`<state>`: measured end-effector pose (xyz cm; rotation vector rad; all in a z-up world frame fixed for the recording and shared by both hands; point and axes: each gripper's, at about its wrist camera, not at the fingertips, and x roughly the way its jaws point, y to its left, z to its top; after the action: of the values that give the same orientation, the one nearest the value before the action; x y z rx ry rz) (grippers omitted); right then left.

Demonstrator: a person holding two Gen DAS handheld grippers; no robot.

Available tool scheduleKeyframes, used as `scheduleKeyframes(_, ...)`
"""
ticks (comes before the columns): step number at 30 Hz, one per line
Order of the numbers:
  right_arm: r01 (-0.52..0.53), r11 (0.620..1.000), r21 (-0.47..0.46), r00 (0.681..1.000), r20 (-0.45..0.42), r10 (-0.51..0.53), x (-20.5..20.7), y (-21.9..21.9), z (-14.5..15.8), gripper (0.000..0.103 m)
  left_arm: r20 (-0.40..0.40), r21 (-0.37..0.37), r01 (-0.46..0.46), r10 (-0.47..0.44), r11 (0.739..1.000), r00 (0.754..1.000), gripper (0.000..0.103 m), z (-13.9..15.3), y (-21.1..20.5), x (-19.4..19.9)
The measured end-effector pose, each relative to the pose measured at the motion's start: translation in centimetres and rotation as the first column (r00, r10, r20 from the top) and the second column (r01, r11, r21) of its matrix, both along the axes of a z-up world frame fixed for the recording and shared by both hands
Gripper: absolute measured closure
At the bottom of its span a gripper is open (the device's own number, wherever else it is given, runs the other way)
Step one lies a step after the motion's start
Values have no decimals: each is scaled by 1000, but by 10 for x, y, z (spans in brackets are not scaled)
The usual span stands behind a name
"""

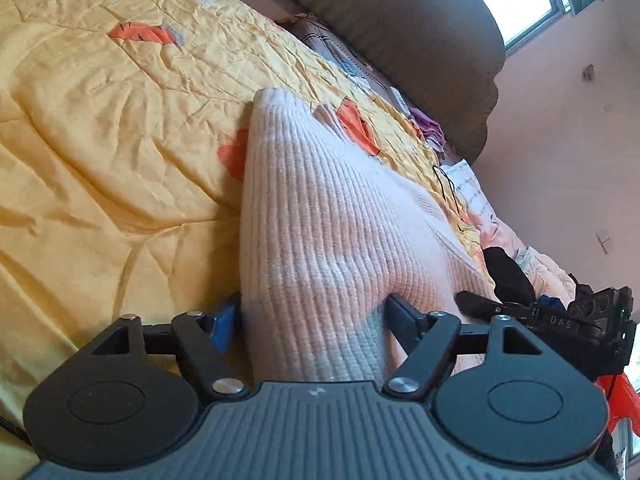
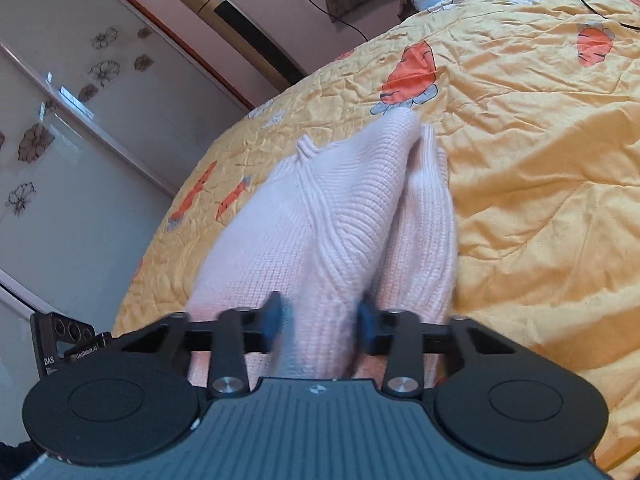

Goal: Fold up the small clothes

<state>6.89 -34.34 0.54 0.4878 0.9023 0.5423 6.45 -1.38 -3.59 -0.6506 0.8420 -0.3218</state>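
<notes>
While the pink ribbed knit sweater [image 1: 320,216] hangs lifted off the yellow carrot-print quilt [image 1: 100,140], far end trailing on the bed, both grippers pinch its near edge: left gripper [image 1: 314,316] clamped on a wide bunch, right gripper [image 2: 320,318] clamped on a narrower fold. Looks like mid-fold carry; next move likely calls for laying the held edge far over the body, keeping both corners level.
</notes>
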Motion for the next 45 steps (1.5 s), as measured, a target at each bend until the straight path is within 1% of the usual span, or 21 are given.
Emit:
scheduleKeyframes(1, 4, 1000, 5, 1000, 6, -4, 0, -3, 2, 82, 13, 22, 16, -17, 1000, 1000, 47, 7, -2, -2)
scheduleKeyframes(3, 28, 1000, 7, 999, 37, -28, -4, -11, 13, 84, 29, 49, 55, -57, 997, 998, 51, 18, -3, -4)
scheduleKeyframes(5, 23, 999, -28, 997, 68, -21, -8, -15, 19, 85, 10, 87, 73, -74, 994, 997, 51, 13, -4, -2)
scheduleKeyframes(8, 34, 999, 5, 999, -9, -34, -3, -19, -9, 85, 16, 82, 63, -65, 995, 998, 48, 6, 0, -5)
scheduleKeyframes(11, 76, 993, 93, 997, -8, -75, -9, -25, -8, 65, 21, 57, 50, -52, 997, 998, 42, 16, 11, -13)
scheduleKeyframes(13, 107, 985, 132, 994, 9, -109, -17, -34, 3, 45, 62, 30, 48, -50, 998, 997, 38, 25, 21, -19)
scheduleKeyframes(15, 159, 976, 147, 983, 65, -170, -25, -49, 15, 11, 86, -6, 1, -1, 1000, 996, 18, 29, 32, -17)
scheduleKeyframes(16, 184, 970, 157, 977, 82, -198, -26, -57, 18, 7, 77, -30, -30, 33, 999, 997, 18, 28, 37, -11)
scheduleKeyframes(18, 221, 963, 156, 971, 61, -233, -18, -68, 15, 7, 22, -110, -59, 61, 992, 998, 18, 17, 44, 9)
scheduleKeyframes(21, 243, 965, 102, 970, -56, -238, 9, -67, -7, 9, -76, -227, -48, 32, 973, 997, 18, -4, 43, 39)
scheduleKeyframes(24, 180, 974, 138, 975, -154, -159, 31, -52, -31, 9, -138, -270, -18, -20, 963, 990, 18, -17, 34, 61)
scheduleKeyframes(27, 132, 973, 191, 973, -211, -90, 46, -36, -45, 5, -162, -291, 23, -73, 957, 984, 10, -25, 23, 77)
scheduleKeyframes(28, 110, 975, 191, 977, -202, -71, 49, -29, -45, 1, -148, -285, 37, -82, 958, 986, 6, -25, 19, 80)
scheduleKeyframes(30, 80, 980, 182, 981, -187, -45, 55, -17, -44, 1, -147, -256, 43, -83, 966, 986, 5, -23, 10, 85)
scheduleKeyframes(32, 70, 984, 165, 983, -179, -40, 58, -8, -41, 3, -132, -200, 49, -77, 979, 988, 14, -19, 3, 87)
scheduleKeyframes(34, 33, 992, 120, 986, -164, -13, 57, 3, -40, 31, -104, -153, 55, -72, 987, 992, 43, -13, -1, 84)
scheduleKeyframes(35, 23, 996, 81, 989, -145, -11, 53, 8, -37, 37, -89, -147, 63, -77, 987, 993, 48, -7, 0, 83)
scheduleKeyframes(37, 29, 997, 74, 993, -115, -20, 48, 11, -30, 44, -82, -124, 67, -77, 990, 994, 50, 6, 4, 84)
scheduleKeyframes(40, 16, 996, 90, 998, -63, -10, 48, 21, -9, 45, -12, -46, 63, -64, 997, 998, 51, 33, 13, 82)
scheduleKeyframes(42, -13, 996, 89, 1000, -22, 15, 55, 36, 5, 45, 19, -31, 39, -38, 999, 999, 51, 46, 30, 83)
scheduleKeyframes(45, -50, 991, 124, 999, 22, 47, 75, 59, 14, 45, 26, -2, -1, 1, 1000, 1000, 50, 49, 59, 93)
